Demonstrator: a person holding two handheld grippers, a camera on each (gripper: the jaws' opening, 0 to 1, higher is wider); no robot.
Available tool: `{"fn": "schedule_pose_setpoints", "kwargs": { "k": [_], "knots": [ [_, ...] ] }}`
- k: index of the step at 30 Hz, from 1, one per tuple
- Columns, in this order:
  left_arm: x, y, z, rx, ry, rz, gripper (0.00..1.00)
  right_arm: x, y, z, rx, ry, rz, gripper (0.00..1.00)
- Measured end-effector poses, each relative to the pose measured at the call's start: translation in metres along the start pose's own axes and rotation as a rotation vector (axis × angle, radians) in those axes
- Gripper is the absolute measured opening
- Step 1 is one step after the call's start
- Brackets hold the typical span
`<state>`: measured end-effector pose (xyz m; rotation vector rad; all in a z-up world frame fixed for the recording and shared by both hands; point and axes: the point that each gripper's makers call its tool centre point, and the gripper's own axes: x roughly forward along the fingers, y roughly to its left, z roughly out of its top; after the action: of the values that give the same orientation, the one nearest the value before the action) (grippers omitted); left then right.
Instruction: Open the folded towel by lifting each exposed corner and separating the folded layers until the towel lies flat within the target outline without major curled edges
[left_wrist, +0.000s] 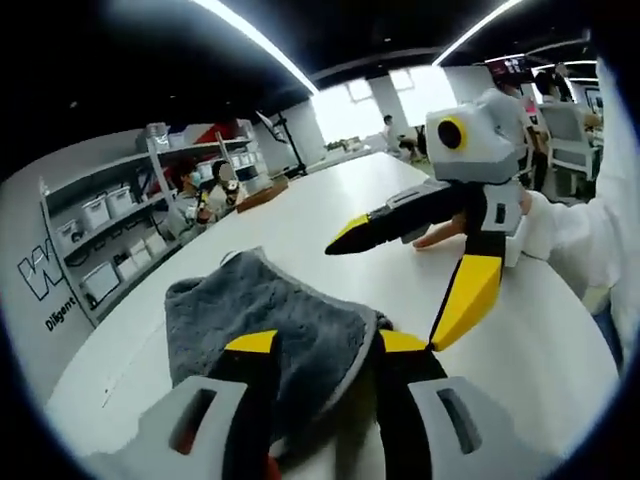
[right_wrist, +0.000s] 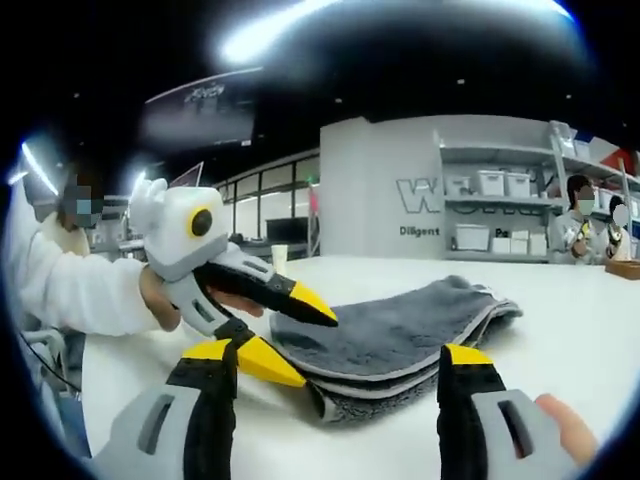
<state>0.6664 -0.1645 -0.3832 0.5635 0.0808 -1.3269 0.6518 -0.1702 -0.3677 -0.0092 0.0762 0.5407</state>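
A grey folded towel (left_wrist: 260, 305) lies on the white table (left_wrist: 330, 205), its stacked layers showing at the near edge. In the left gripper view my left gripper (left_wrist: 327, 342) stands open, with its jaws on either side of the towel's near corner. My right gripper (left_wrist: 405, 270) hangs open above the table, just right of the towel. In the right gripper view the towel (right_wrist: 400, 330) lies ahead between the spread jaws of my right gripper (right_wrist: 340, 355). The left gripper (right_wrist: 300, 345) comes in from the left, one jaw over the towel's edge and one beside it.
Shelves with white bins (left_wrist: 100, 215) line the wall beyond the table's far side, where people sit. A wooden box (left_wrist: 262, 192) rests near that far edge. A person's white sleeve (left_wrist: 575, 235) is at the right. Bare tabletop stretches beyond and right of the towel.
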Motion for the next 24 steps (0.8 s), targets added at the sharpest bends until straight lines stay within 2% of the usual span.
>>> {"fn": "schedule_pose_setpoints", "kwargs": {
  "k": [12, 19, 21, 24],
  "knots": [
    [0.005, -0.013, 0.002, 0.078, 0.025, -0.051, 0.09, -0.002, -0.001, 0.0, -0.005, 0.0, -0.002, 0.79],
    [0.004, -0.011, 0.003, 0.074, 0.034, -0.047, 0.05, -0.004, -0.004, 0.001, 0.004, -0.005, -0.012, 0.8],
    [0.003, -0.006, 0.005, 0.039, 0.022, -0.038, 0.05, -0.005, -0.006, 0.002, 0.012, -0.011, -0.02, 0.79],
    [0.002, -0.002, 0.006, -0.081, -0.013, -0.039, 0.04, -0.006, -0.01, 0.003, 0.013, -0.017, -0.035, 0.8]
  ]
}}
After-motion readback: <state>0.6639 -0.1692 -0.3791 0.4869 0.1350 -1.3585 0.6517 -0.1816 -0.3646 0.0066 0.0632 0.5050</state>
